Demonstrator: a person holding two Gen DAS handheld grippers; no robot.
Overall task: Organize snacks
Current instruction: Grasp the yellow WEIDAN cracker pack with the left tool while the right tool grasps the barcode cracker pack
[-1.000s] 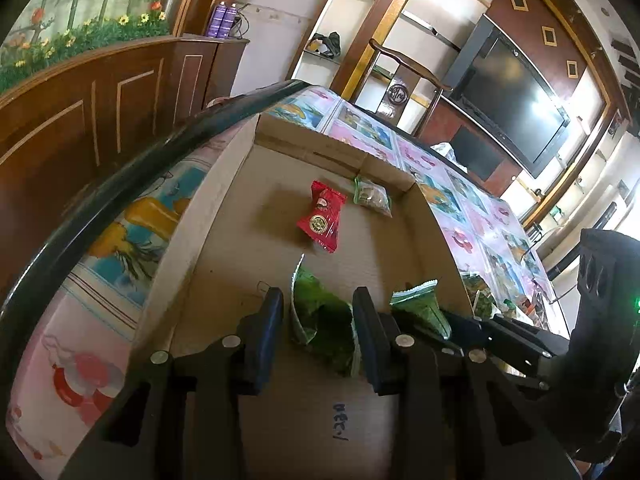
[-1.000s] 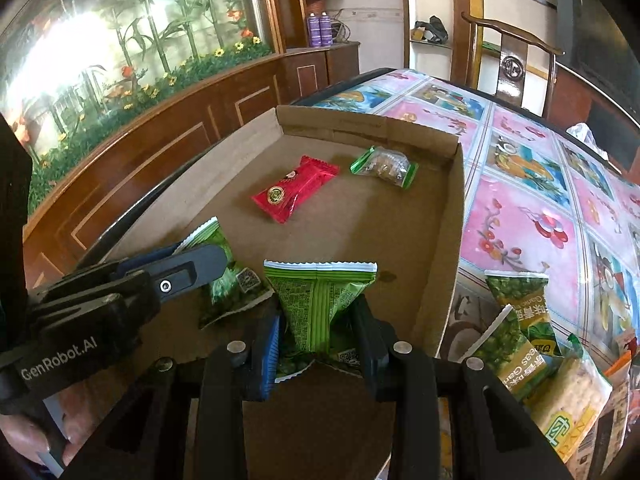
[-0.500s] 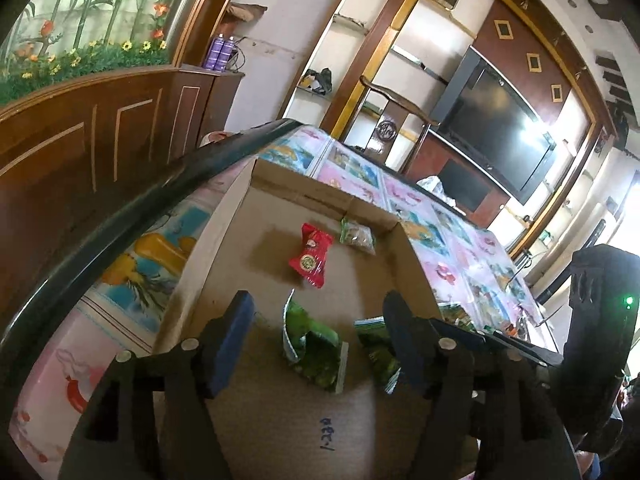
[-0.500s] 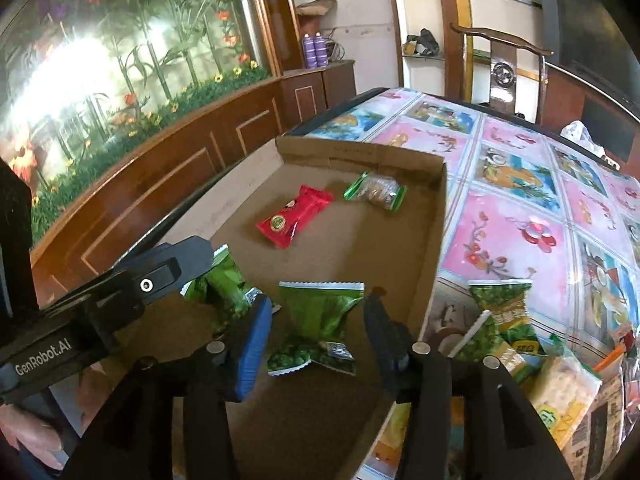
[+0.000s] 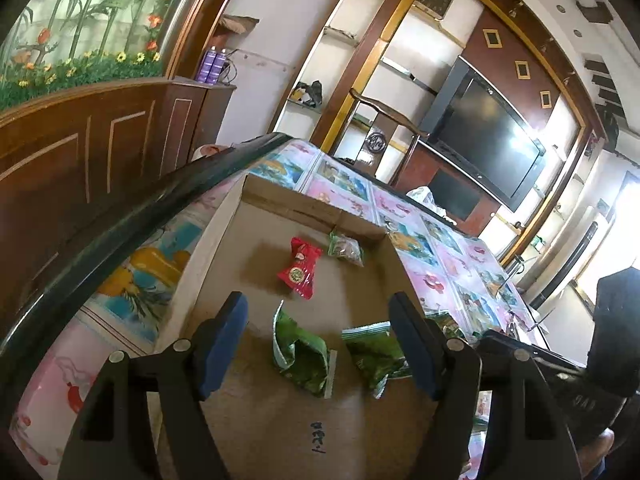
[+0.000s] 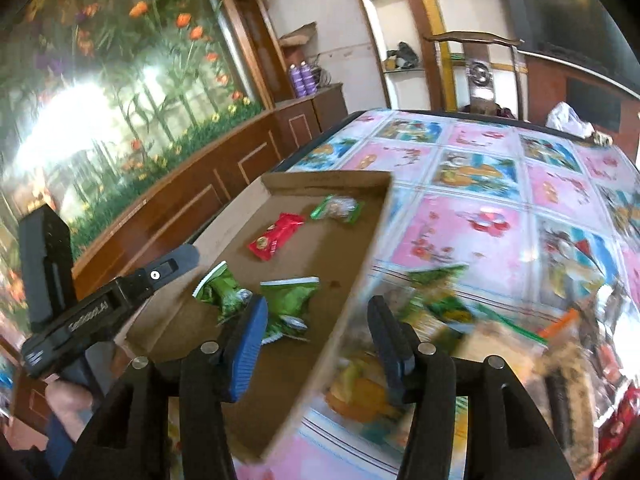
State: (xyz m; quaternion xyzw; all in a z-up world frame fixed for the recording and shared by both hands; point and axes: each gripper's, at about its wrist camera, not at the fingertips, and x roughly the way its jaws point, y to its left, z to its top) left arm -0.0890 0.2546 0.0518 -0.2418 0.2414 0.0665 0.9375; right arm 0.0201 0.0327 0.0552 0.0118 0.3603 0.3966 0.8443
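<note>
The cardboard box (image 5: 256, 420) lies flat on the table (image 6: 472, 220), which wears a cloth of pink and blue picture squares. Four snack packets lie inside it: two green packets near the front, one crumpled (image 5: 300, 354) and one flatter (image 5: 374, 354) just beside it to the right, then a red packet (image 5: 300, 272) with a round gold emblem farther back, and a small green-edged clear packet (image 5: 346, 245) near the far wall. A short handwritten mark on the box floor is too small to read.

The left tool (image 5: 320, 342) is released, its jaws spread wide above the two green packets and touching neither. The right tool (image 6: 316, 344) is also released and empty, its jaws straddling the right wall of the box. The other tool's body shows white lettering in the right wrist view, blurred past reading.

On the table to the right of the box lies a pile of more snacks (image 6: 448, 308), motion-blurred, so they cannot be counted. Two purple bottles (image 5: 215, 65) stand on a wooden cabinet behind.
</note>
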